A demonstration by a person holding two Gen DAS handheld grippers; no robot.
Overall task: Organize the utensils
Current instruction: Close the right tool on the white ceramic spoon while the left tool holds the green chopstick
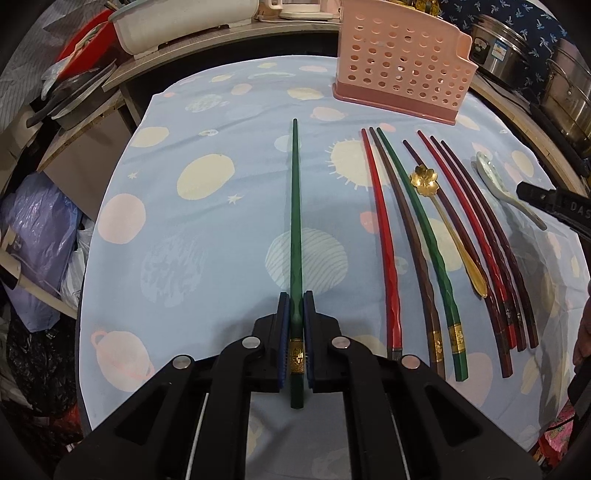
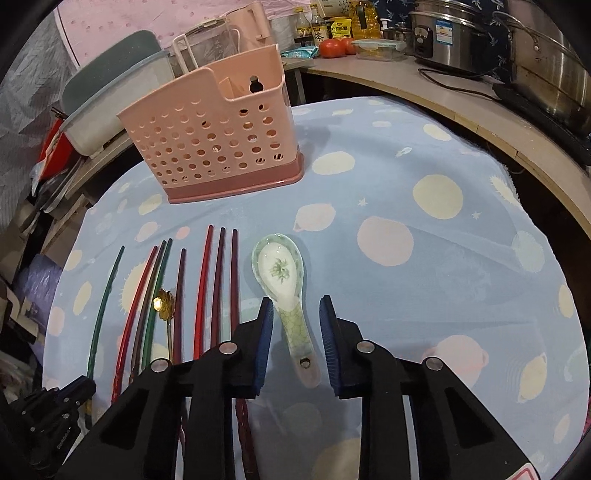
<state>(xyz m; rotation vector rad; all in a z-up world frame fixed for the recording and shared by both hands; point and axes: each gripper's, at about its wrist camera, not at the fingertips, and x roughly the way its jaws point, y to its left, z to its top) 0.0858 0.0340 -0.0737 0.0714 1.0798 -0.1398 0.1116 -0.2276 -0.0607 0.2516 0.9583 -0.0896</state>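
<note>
A home kitchen: steel pots, oil bottles, tomatoes.

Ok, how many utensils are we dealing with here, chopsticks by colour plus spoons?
Green chopsticks: 2
Red chopsticks: 2
Dark brown or maroon chopsticks: 4
Spoons: 2 (one ceramic, one gold)
Total: 10

A pale blue cloth is covering the surface, showing cream and pink planets, small stars and a spiky cream sun. The perforated basket is showing soft pink over a darker rose base. The chopsticks are lying in red, brown, green and dark maroon, some wearing gold bands. The ceramic spoon is showing white with green leaf and scale patterns; the flower-shaped spoon is gleaming gold.
</note>
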